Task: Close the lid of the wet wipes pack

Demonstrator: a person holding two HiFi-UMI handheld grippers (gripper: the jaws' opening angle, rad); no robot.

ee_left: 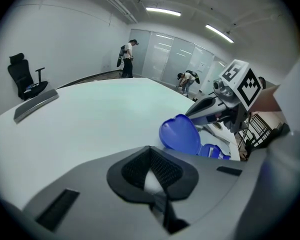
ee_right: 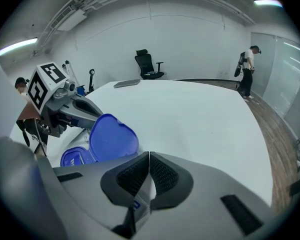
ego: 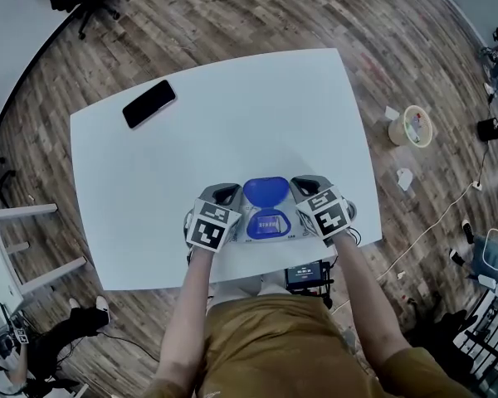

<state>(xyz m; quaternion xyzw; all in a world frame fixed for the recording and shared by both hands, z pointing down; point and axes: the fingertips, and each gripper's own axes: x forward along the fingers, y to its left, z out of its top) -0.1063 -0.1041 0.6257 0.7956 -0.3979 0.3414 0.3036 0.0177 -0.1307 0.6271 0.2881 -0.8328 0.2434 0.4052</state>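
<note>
Flanking the pack [ego: 268, 224] at 9 and 3 o'clock, left tongs [ego: 226, 192] and right tongs [ego: 305, 186] sit pressed together, empty; the lid [ego: 266, 191] stands open, unclosed.

I'm seeing the lid [ego: 266, 191] showing as smooth blue plastic with a slight gloss, while the table [ego: 232, 114] is reading as a white top, smooth and matt. The left gripper [ee_left: 150, 149] and right gripper [ee_right: 149, 155] are showing matt grey plastic shells, their pads [ee_left: 165, 171] black and finely ribbed, seemingly rubbery. Far left, the phone [ego: 149, 104] is gleaming glossy black; the floor [ego: 232, 15] is showing grainy wood planks.
</note>
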